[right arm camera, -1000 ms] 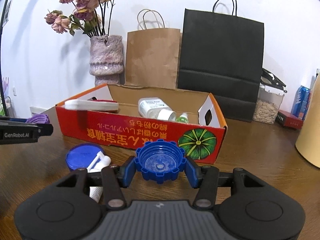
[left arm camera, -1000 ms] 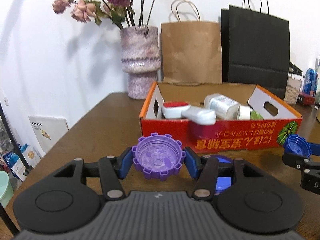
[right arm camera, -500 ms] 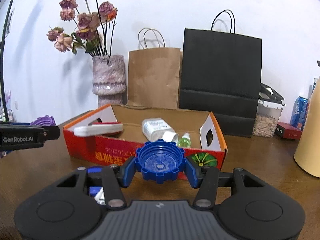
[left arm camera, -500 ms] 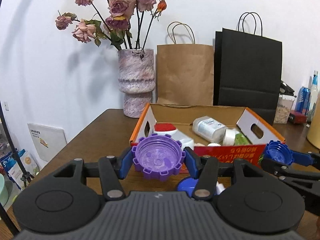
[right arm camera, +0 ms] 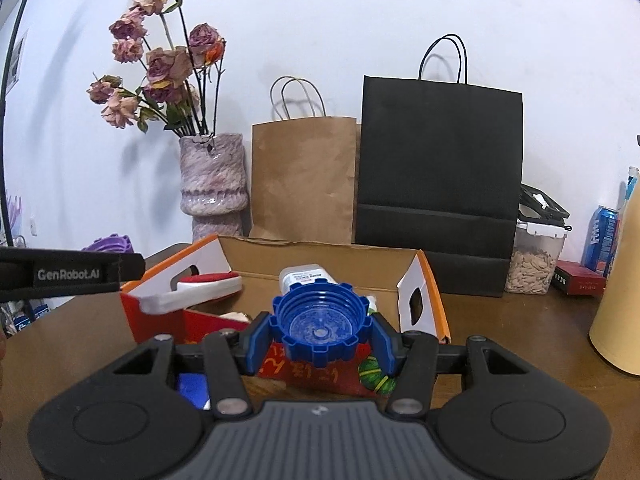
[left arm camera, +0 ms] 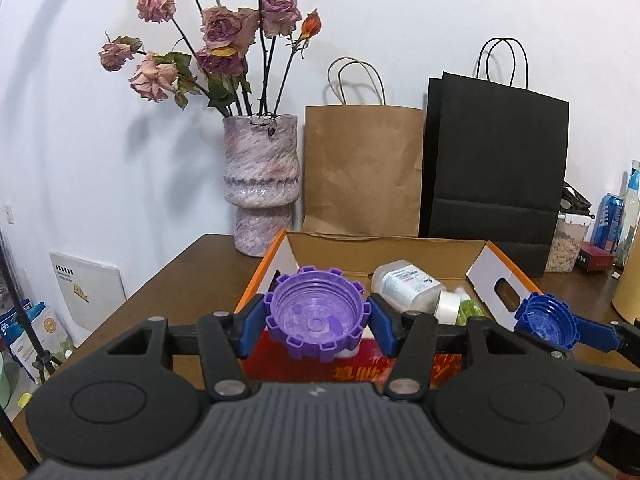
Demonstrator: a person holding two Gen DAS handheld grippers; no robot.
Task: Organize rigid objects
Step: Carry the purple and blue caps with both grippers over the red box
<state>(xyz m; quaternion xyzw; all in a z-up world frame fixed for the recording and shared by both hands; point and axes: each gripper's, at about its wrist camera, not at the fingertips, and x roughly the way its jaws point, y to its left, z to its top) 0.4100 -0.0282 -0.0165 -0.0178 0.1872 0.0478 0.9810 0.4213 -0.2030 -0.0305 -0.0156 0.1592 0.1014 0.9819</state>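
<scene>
My left gripper (left arm camera: 316, 322) is shut on a purple notched cap (left arm camera: 316, 312), hollow side toward the camera, held in front of the near wall of the red and orange cardboard box (left arm camera: 404, 372). My right gripper (right arm camera: 320, 330) is shut on a blue notched cap (right arm camera: 320, 322), also above the box's near wall (right arm camera: 320, 376). In the left wrist view the blue cap (left arm camera: 546, 320) shows at the right. Inside the box lie a white bottle (left arm camera: 404, 282), a white roll (left arm camera: 448, 306) and a white and red item (right arm camera: 208, 286).
On the brown table (right arm camera: 520, 332) a vase of dried roses (left arm camera: 260, 184), a brown paper bag (left arm camera: 362, 168) and a black bag (left arm camera: 494, 160) stand behind the box. A seed jar (right arm camera: 534, 258), a blue can (right arm camera: 600, 236) and a tan cylinder (right arm camera: 620, 300) are at the right. A blue lid (right arm camera: 192, 388) lies by the box.
Both grippers have risen with their caps, so the box sits lower in each view and its inside shows more. The grips have not changed.
</scene>
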